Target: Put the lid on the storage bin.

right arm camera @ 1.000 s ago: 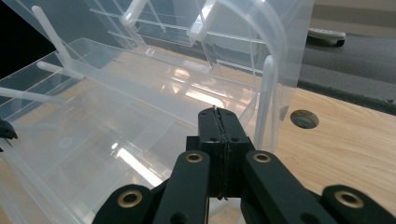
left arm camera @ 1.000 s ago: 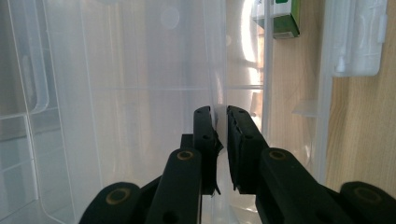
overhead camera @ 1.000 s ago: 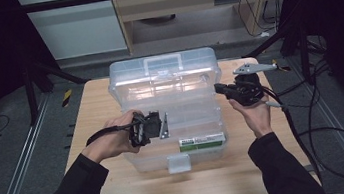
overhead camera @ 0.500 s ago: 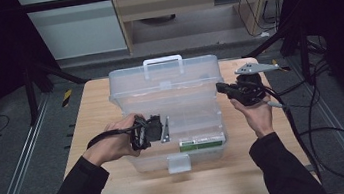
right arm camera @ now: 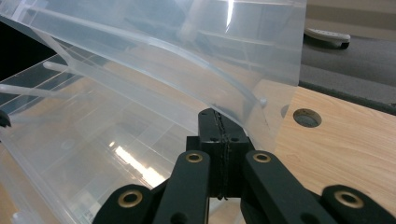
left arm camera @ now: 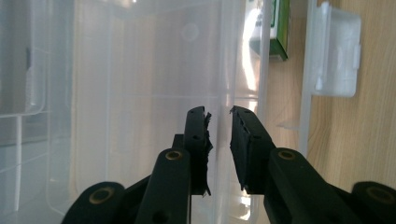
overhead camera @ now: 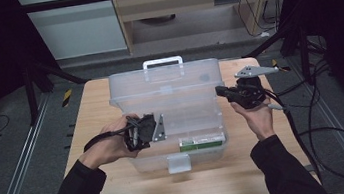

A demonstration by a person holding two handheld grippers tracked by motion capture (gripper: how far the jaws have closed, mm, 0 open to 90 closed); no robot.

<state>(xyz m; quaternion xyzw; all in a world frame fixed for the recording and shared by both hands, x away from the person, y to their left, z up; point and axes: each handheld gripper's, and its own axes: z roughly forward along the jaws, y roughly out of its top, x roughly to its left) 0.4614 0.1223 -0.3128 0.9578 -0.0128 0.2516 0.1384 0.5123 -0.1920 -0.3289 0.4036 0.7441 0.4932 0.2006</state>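
Two grippers are working one clear plastic storage box (overhead camera: 176, 121), which is sitting mid-table with its long axis running side to side and its lid (overhead camera: 165, 80) standing part-raised over the far edge. The right gripper (overhead camera: 221, 91) is pressing its closed jaws against the lid's right end — whether any plastic is pinched between them I cannot tell. The left gripper (overhead camera: 160, 127) is hanging at the box's left wall, its jaws having just been opening, now slightly apart with nothing between them. A green packet (overhead camera: 201, 141) is lying inside, by the box's near wall — closer to the left gripper, which looks better placed for it.
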